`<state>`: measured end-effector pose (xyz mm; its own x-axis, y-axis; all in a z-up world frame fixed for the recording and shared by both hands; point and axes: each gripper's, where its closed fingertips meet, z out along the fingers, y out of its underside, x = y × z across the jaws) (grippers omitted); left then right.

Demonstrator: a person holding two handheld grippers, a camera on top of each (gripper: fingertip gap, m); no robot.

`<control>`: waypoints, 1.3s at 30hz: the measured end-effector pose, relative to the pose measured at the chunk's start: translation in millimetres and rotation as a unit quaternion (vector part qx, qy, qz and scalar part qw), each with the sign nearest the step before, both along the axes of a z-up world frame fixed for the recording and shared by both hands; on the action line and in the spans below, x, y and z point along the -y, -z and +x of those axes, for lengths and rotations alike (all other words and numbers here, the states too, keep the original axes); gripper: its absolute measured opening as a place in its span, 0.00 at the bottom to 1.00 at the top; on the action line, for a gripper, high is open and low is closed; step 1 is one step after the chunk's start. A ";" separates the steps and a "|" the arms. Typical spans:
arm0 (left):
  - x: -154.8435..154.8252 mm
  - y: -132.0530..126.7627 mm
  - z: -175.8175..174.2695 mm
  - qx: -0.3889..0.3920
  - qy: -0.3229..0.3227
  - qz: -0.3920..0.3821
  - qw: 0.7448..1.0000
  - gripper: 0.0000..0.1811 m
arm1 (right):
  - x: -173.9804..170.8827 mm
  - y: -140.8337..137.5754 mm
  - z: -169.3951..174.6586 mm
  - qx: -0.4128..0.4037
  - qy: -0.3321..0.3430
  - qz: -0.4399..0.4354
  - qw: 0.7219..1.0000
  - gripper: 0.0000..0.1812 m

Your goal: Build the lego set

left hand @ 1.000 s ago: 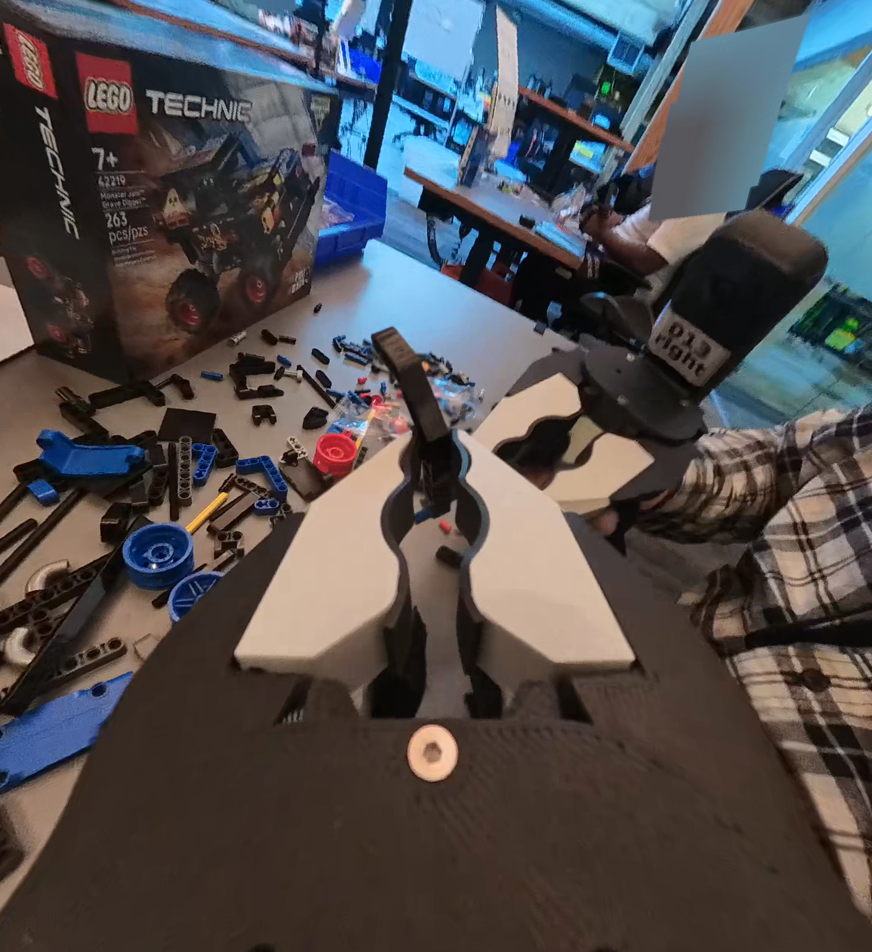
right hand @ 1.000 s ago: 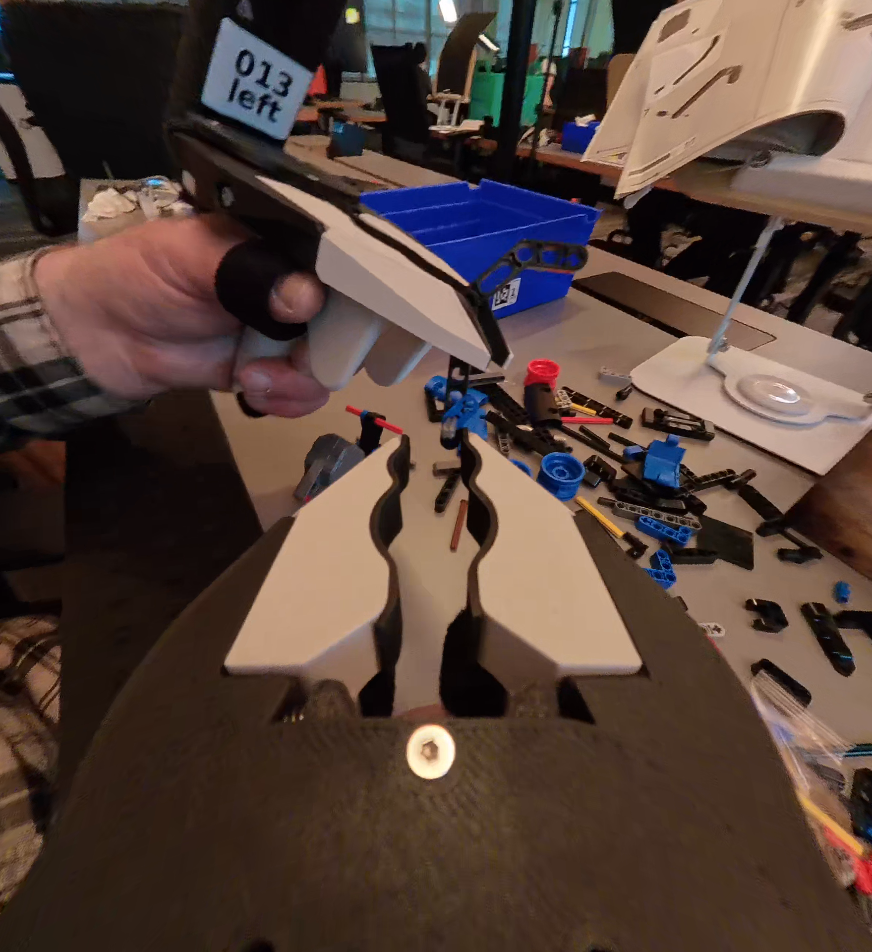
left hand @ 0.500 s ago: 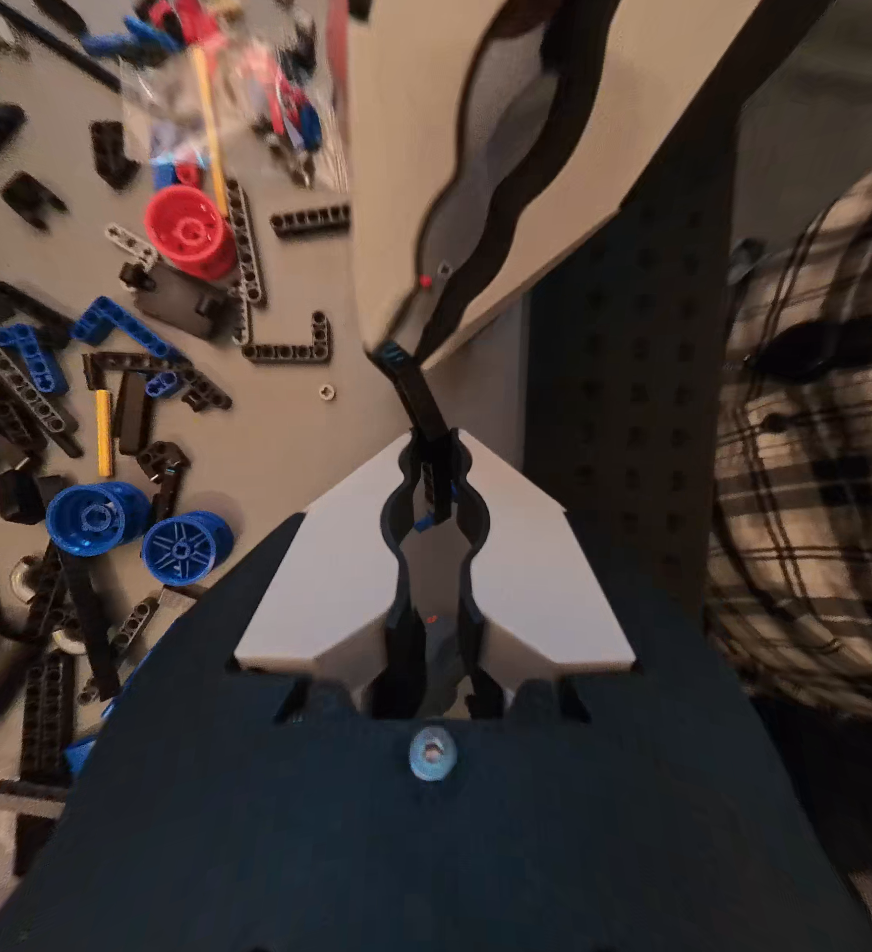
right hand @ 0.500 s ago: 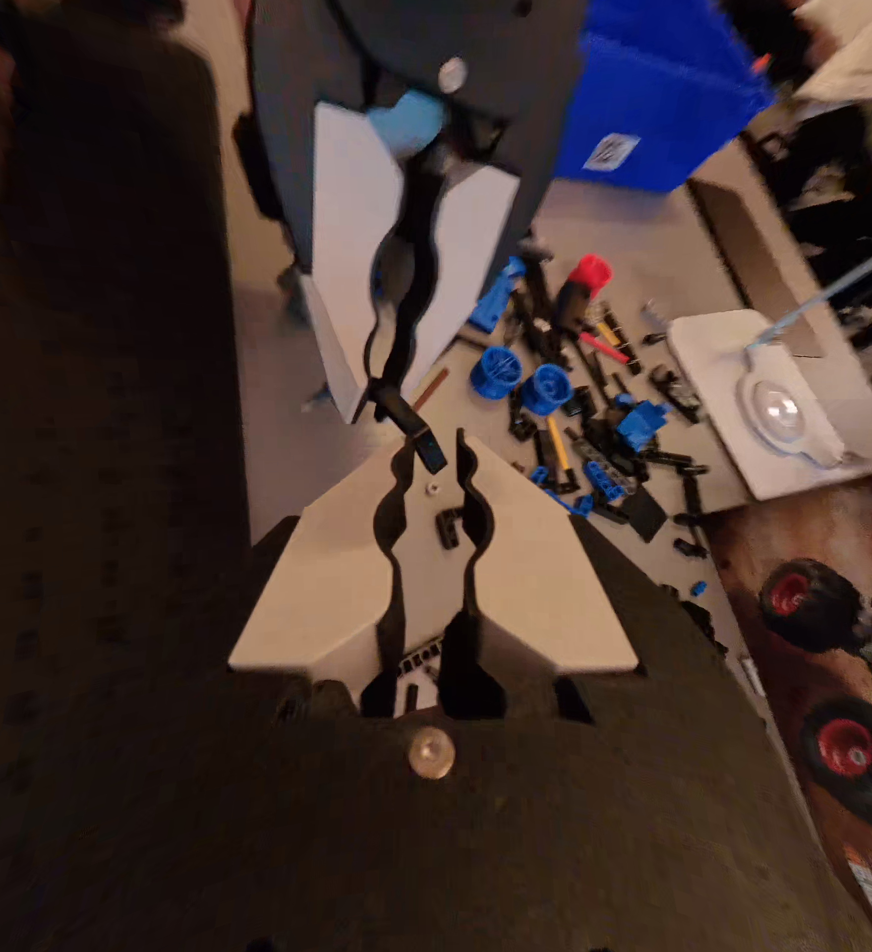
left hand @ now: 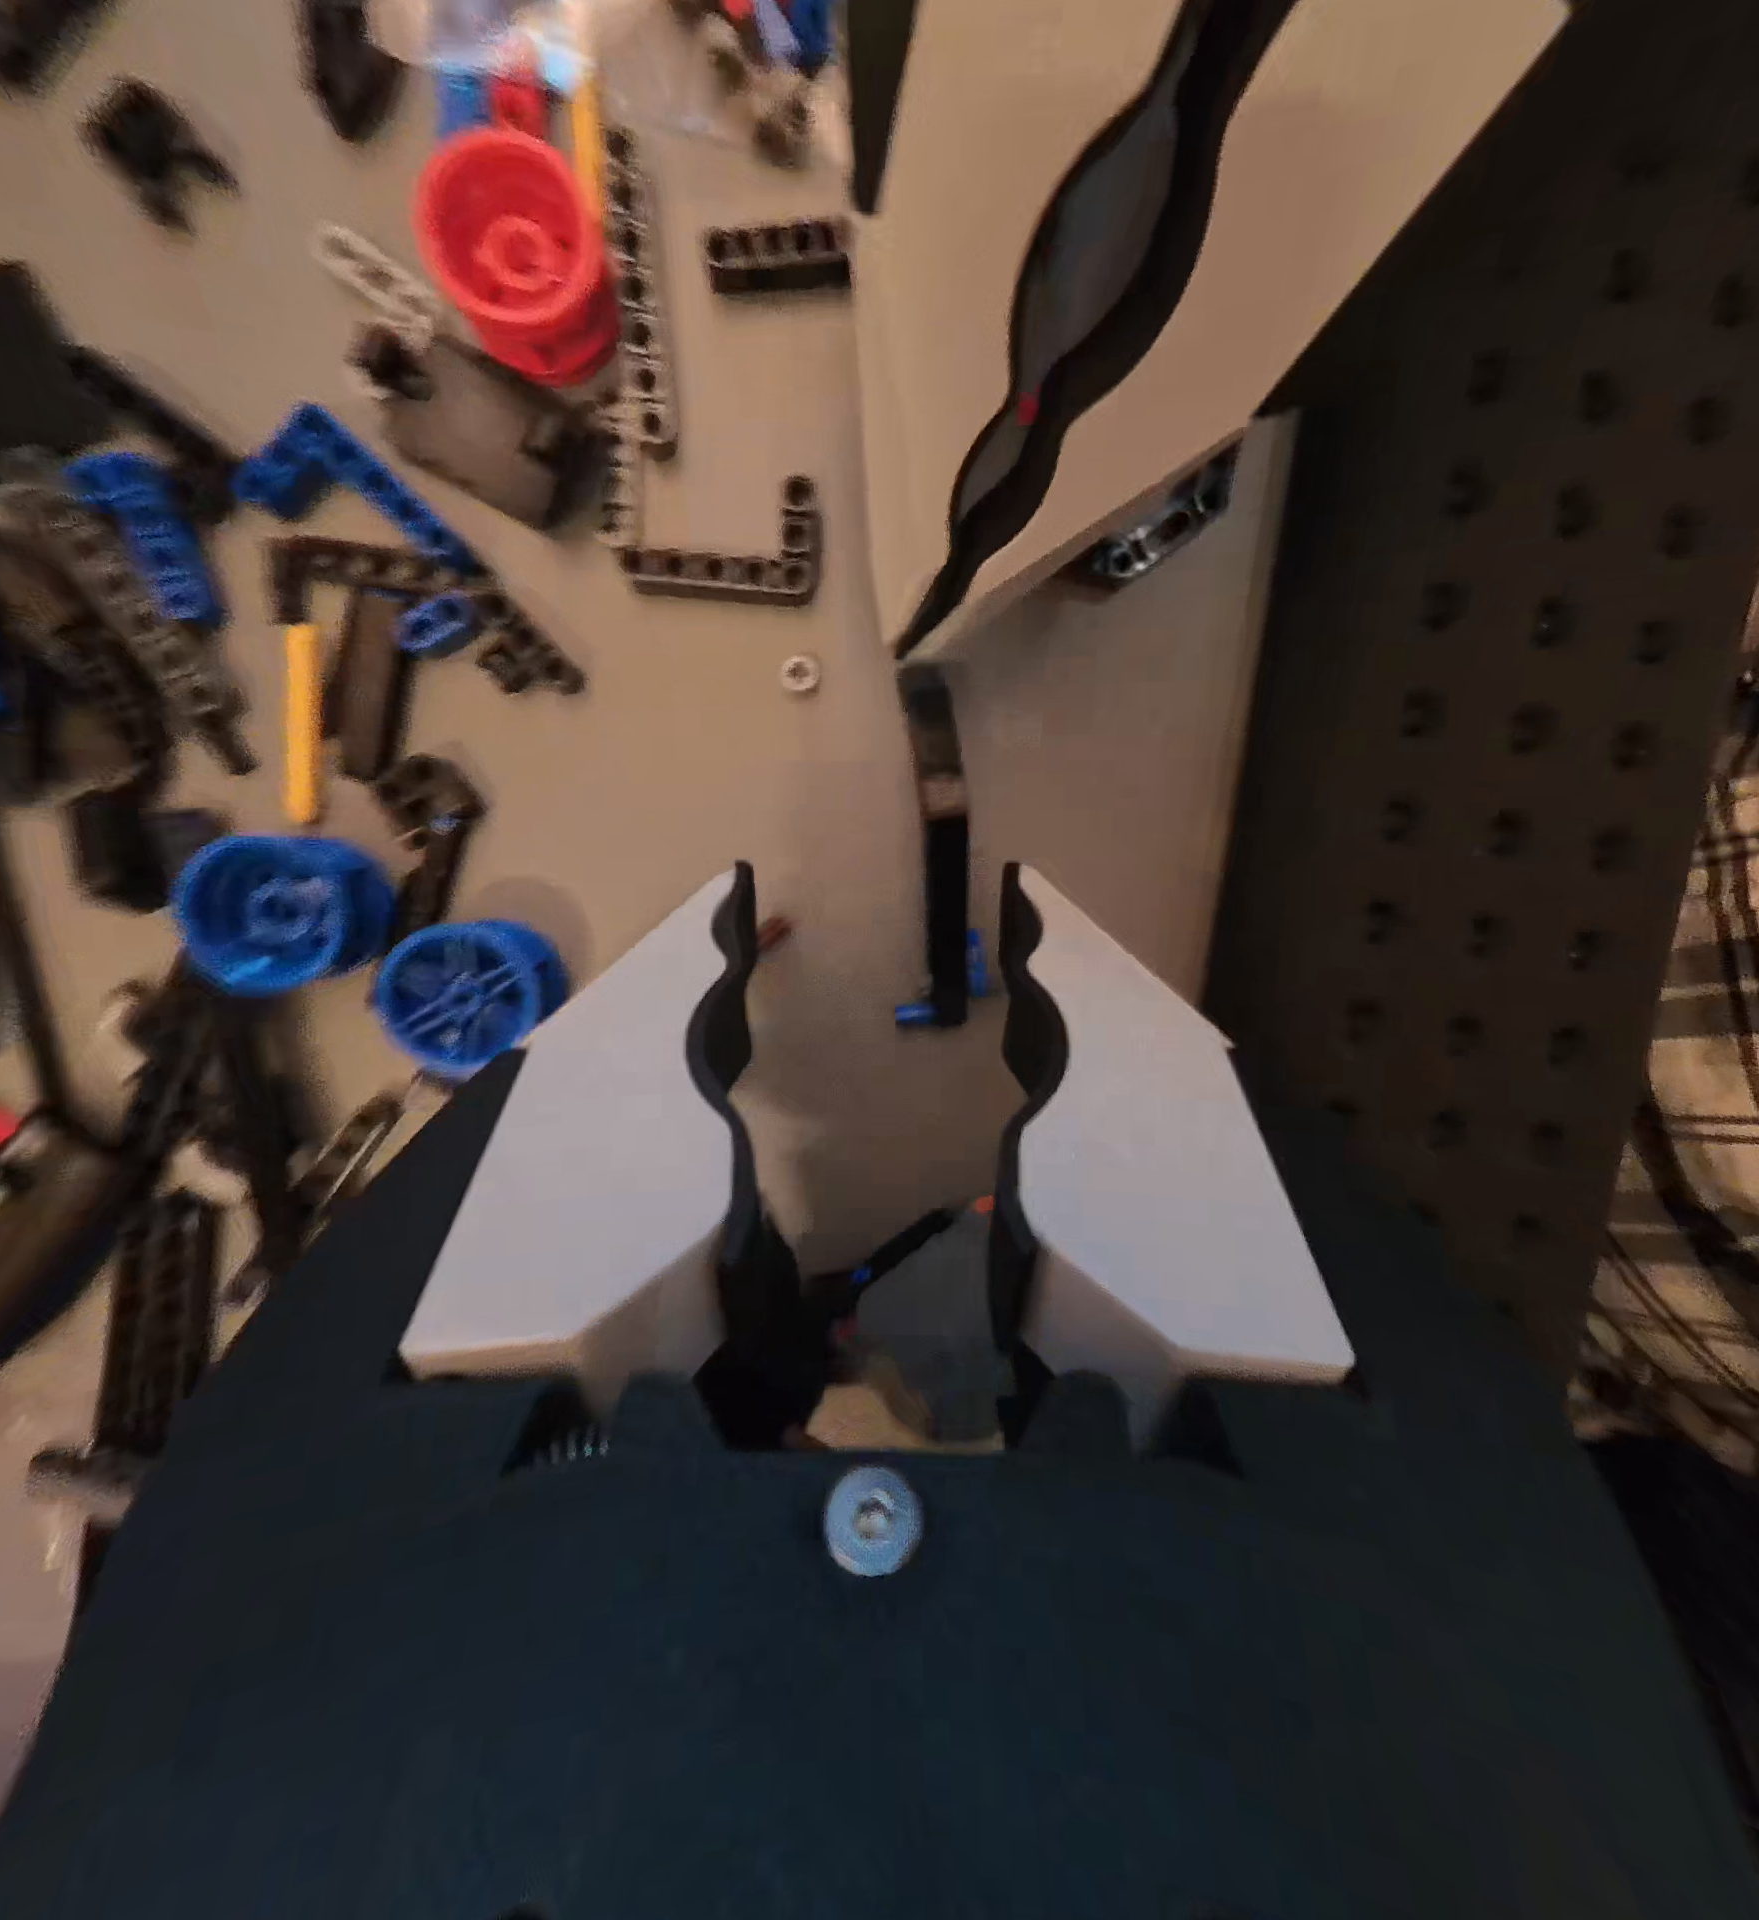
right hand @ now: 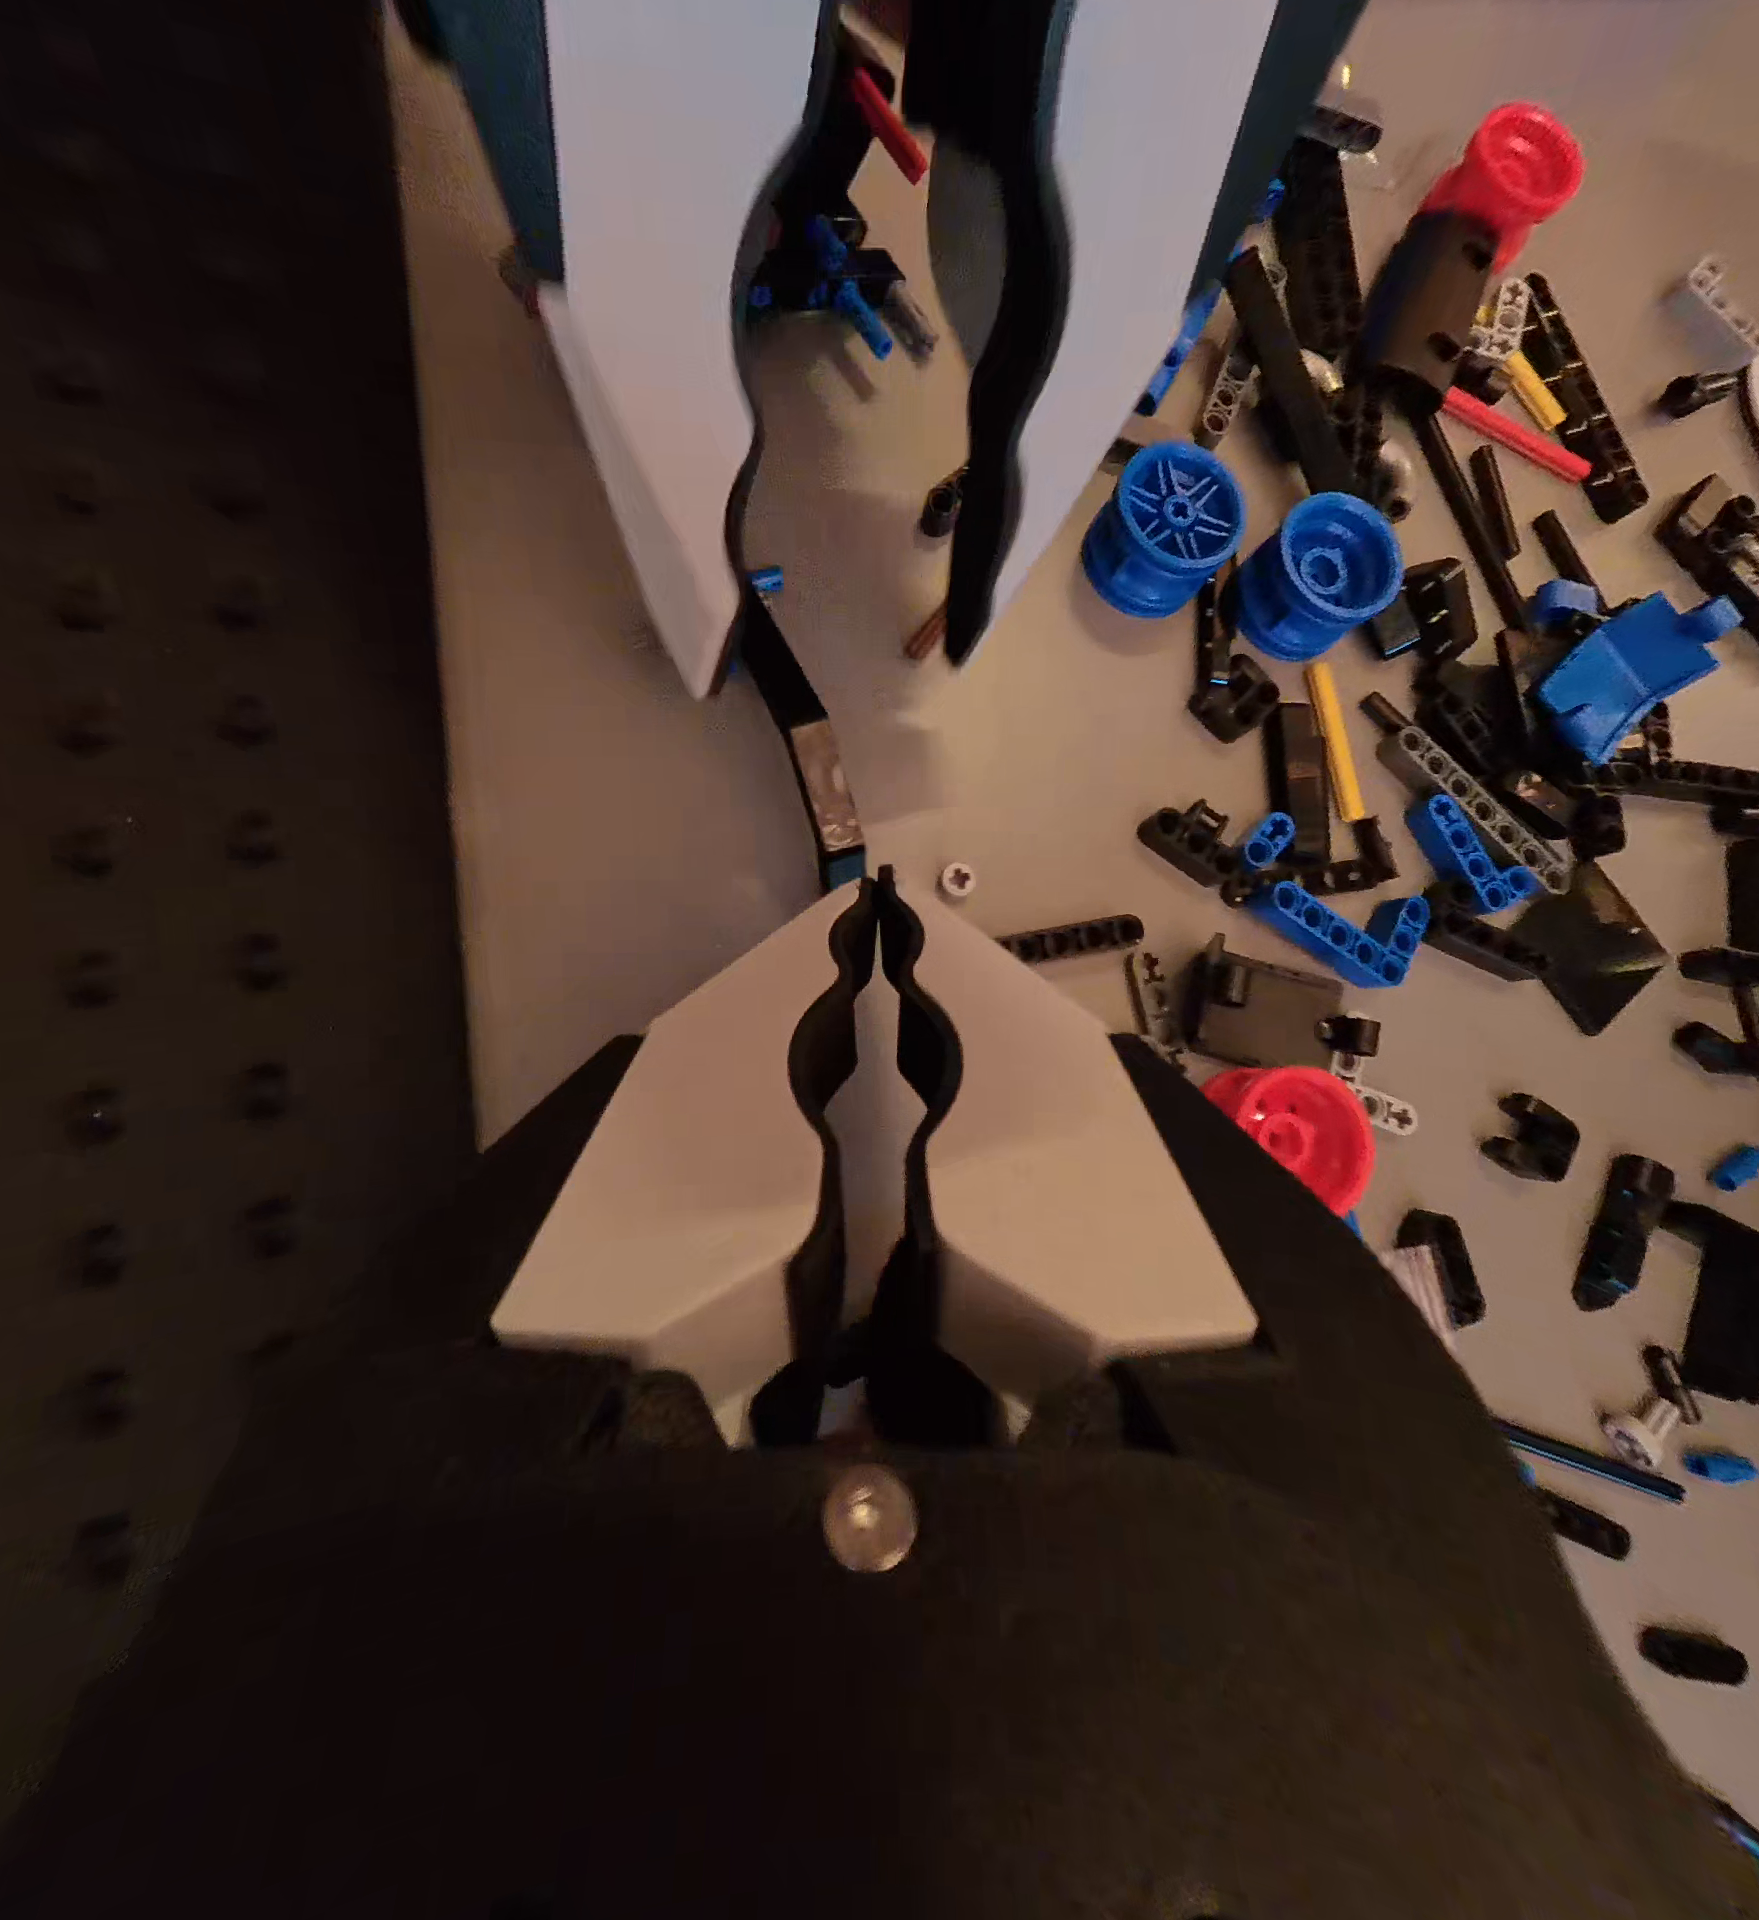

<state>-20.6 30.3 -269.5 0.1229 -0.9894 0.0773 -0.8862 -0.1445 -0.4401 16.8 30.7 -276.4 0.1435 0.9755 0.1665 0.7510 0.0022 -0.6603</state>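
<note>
A long black beam (left hand: 946, 883) with blue pins at its near end hangs over the grey table (left hand: 646, 779). My right gripper (right hand: 880, 894) is shut on the beam's end (right hand: 818, 774). In the left wrist view the right gripper (left hand: 911, 634) comes in from the top and holds the beam's far end. My left gripper (left hand: 875, 883) is open and the beam lies between its fingertips, untouched. The left gripper (right hand: 839, 665) also shows open at the top of the right wrist view. A small black part with blue pins (right hand: 833, 291) shows between its fingers.
Loose pieces cover the table: two blue wheel hubs (right hand: 1166, 520), red hubs (right hand: 1290, 1132) (left hand: 511, 260), a blue L-beam (right hand: 1342, 935), a yellow axle (left hand: 301, 727) and black beams. A black perforated board (left hand: 1477, 727) edges the table. A plaid sleeve (left hand: 1737, 1039) is beside it. The tips of one gripper are about 5 cm away from the tips of the other.
My left gripper has opened and let go of the black beam. My right gripper has shut on the beam's other end. Both grippers have tipped down over the table.
</note>
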 end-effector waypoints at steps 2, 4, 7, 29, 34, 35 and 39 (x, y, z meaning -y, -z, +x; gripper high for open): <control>-4.2 -22.7 -15.1 0.033 -0.020 0.024 0.999 0.25 | -3.6 -8.4 -0.4 -0.012 0.007 0.008 1.000 0.00; -12.2 -46.0 -37.9 0.061 -0.056 0.059 0.995 0.24 | -3.8 -20.5 -5.6 -0.040 0.009 0.000 0.999 0.03; -25.2 -64.7 -86.2 0.066 -0.125 0.115 0.983 0.22 | -0.5 -33.8 -19.1 -0.063 0.006 -0.016 0.998 0.10; -13.0 -11.6 -110.2 0.119 -0.114 0.145 0.976 0.03 | -11.0 -23.2 -141.6 -0.024 -0.122 0.013 0.992 0.11; -13.1 -10.9 -106.2 0.123 -0.093 0.173 0.973 0.03 | -10.3 -15.6 -150.2 -0.014 -0.149 0.009 0.989 0.10; -12.8 -11.1 -105.8 0.124 -0.089 0.176 0.973 0.03 | -9.8 -14.8 -150.3 -0.011 -0.153 0.011 0.988 0.10; -10.0 -11.5 -106.2 0.117 -0.070 0.192 0.972 0.03 | -8.5 -14.8 -146.1 -0.004 -0.160 0.013 0.987 0.09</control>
